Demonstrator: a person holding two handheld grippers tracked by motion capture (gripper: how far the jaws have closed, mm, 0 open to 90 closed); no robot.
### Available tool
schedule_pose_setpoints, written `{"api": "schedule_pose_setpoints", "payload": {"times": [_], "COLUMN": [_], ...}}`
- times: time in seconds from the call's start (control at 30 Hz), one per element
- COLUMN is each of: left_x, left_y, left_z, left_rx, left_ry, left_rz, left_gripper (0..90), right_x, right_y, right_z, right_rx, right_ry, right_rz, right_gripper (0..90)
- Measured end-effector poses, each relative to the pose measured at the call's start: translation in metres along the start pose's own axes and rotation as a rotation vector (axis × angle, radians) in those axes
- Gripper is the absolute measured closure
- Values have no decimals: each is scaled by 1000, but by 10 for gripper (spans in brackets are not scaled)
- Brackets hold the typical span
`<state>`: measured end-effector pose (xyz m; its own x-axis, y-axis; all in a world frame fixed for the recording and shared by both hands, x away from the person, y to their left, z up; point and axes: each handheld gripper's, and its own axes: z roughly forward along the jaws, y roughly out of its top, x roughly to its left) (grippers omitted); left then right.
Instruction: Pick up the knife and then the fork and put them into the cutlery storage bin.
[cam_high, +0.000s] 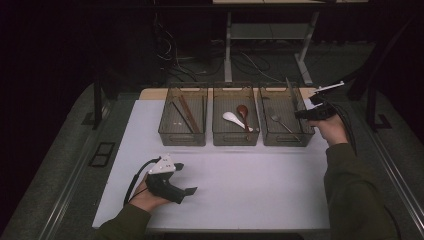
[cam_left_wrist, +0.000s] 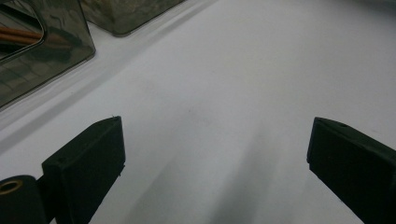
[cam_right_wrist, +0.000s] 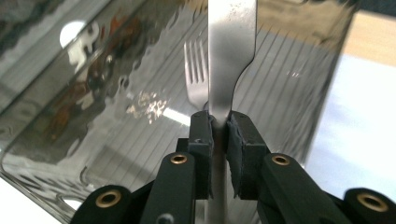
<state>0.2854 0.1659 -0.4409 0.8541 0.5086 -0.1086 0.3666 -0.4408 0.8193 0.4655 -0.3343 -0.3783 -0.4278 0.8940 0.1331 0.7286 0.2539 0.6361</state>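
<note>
Now our right claw squeezes a knife above the last bin; we must drop it in. Our left claw rests wide apart.

Bins: three in row on white mat: left bin, middle bin, right bin. Left bin: two chopsticks. Middle: two spoons, white, brown. Right: one fork. Knife: one. Grippers: two.

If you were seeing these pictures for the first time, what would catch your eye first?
Three smoky clear bins stand in a row at the table's far edge. The right hand-held gripper is shut on a metal knife over the right-hand bin, where a fork lies. The left hand-held gripper rests open on the white tabletop.
</note>
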Motion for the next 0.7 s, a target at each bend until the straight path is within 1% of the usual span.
{"api": "schedule_pose_setpoints", "payload": {"times": [0.03,0.13,0.2,0.27,0.33,0.37,0.53,0.63,0.7], "left_x": [0,0,-1,-1,-1,-1,-1,-1,0], "left_y": [0,0,0,0,0,1,1,1,0], "left_z": [0,0,0,0,-1,-1,-1,-1,-1], "left_rx": [-1,1,-2,-4,-6,-7,-5,-5,-8], "left_ry": [0,0,0,0,0,0,3,4,3], "left_rz": [0,1,2,0,-1,-1,0,-2,-5], "left_gripper": [34,34,34,34,34,34,34,35,34], "right_x": [0,1,3,4,4,4,5,8,12], "right_y": [0,-1,-1,-1,-1,-2,-7,-13,-16], "right_z": [3,11,16,16,15,14,5,-2,-6], "right_rx": [17,39,44,28,20,12,-39,-93,-125], "right_ry": [-7,-8,-15,-31,-34,-35,-10,-10,-8], "right_rz": [2,3,-11,-8,3,-1,8,-6,-4], "right_gripper": [796,789,773,710,669,649,498,443,385]}}
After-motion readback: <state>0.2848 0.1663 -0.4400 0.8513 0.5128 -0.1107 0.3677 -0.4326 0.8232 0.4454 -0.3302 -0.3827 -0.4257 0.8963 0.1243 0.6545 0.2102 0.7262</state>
